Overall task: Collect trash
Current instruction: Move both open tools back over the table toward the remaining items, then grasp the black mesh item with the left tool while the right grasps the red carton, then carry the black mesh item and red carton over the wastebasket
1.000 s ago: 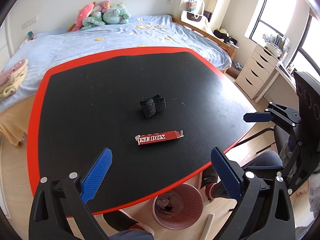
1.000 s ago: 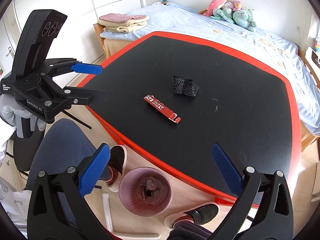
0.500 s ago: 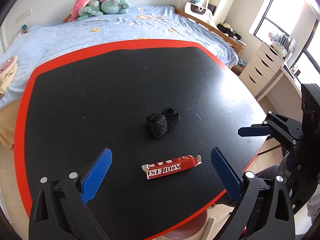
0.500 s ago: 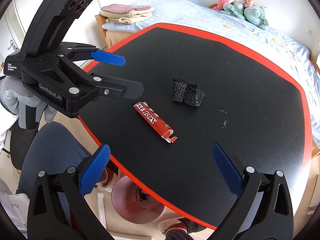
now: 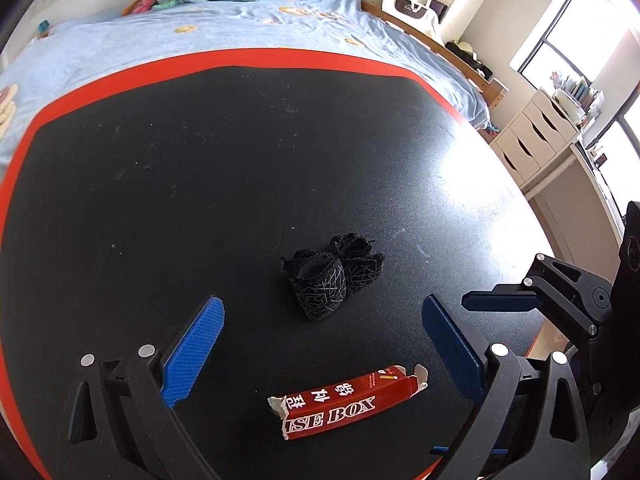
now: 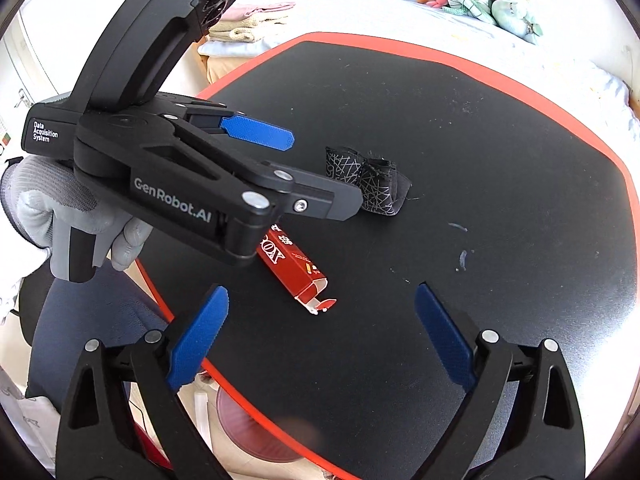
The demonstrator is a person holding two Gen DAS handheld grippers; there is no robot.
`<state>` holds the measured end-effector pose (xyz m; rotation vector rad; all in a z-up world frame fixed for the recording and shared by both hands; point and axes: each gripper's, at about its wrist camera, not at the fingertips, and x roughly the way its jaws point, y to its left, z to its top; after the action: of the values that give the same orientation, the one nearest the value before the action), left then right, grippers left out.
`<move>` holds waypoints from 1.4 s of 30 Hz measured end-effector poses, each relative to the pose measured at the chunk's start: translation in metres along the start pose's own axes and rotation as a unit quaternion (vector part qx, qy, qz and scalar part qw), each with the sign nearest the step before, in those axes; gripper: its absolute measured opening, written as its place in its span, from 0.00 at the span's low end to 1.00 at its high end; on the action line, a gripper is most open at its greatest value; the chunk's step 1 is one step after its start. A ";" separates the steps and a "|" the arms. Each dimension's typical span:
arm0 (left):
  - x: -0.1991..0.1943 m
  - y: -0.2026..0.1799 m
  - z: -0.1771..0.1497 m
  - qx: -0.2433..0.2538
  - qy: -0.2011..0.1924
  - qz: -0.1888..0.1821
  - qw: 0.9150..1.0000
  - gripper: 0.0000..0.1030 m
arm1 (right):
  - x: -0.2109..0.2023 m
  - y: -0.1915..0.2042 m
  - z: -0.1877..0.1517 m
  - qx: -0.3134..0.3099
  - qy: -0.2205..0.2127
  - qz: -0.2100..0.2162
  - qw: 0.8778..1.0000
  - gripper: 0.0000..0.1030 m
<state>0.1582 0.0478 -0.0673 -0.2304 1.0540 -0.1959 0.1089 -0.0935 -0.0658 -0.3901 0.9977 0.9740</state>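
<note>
A flattened red box [image 5: 347, 400] marked "BOX" lies on the black table near its front edge, also in the right wrist view [image 6: 298, 266]. My left gripper [image 5: 320, 344] is open, its fingers straddling the box from above; it shows in the right wrist view [image 6: 312, 172] partly hiding the box. Black patterned socks [image 5: 334, 276] lie just beyond, also seen from the right wrist [image 6: 366, 180]. My right gripper [image 6: 320, 332] is open and empty, to the right of the box; its finger shows in the left wrist view [image 5: 500, 302].
The black table has a red rim [image 5: 280, 58]. A pink bin [image 6: 256, 432] stands on the floor below the table's front edge. A bed [image 5: 200, 32] with plush toys lies behind. White drawers [image 5: 536, 136] stand at the right.
My left gripper has moved forward and down over the table, so the red box now sits between its fingers. My right gripper has also come closer to the table.
</note>
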 end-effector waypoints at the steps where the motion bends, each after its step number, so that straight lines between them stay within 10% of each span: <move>1: 0.003 0.001 0.001 -0.002 0.000 -0.001 1.000 0.93 | 0.001 -0.001 -0.001 0.002 0.000 0.000 1.000 0.88; 9: 0.014 0.002 0.003 -0.008 -0.007 -0.004 1.000 0.91 | 0.010 -0.010 -0.003 0.010 0.002 0.004 1.000 0.84; 15: 0.015 0.001 0.004 -0.005 -0.005 0.001 1.000 0.54 | 0.015 -0.011 -0.005 0.006 0.000 0.004 1.000 0.80; 20: 0.011 0.002 0.005 0.002 -0.005 -0.005 1.000 0.46 | 0.023 -0.006 -0.005 -0.005 0.004 0.004 1.000 0.71; 42: -0.014 0.013 0.012 -0.019 -0.040 0.000 0.999 0.43 | 0.032 0.008 0.006 -0.049 0.002 0.015 0.999 0.17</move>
<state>0.1630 0.0648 -0.0537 -0.2709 0.9788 -0.1659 0.1111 -0.0688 -0.0890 -0.4610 0.9646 1.0519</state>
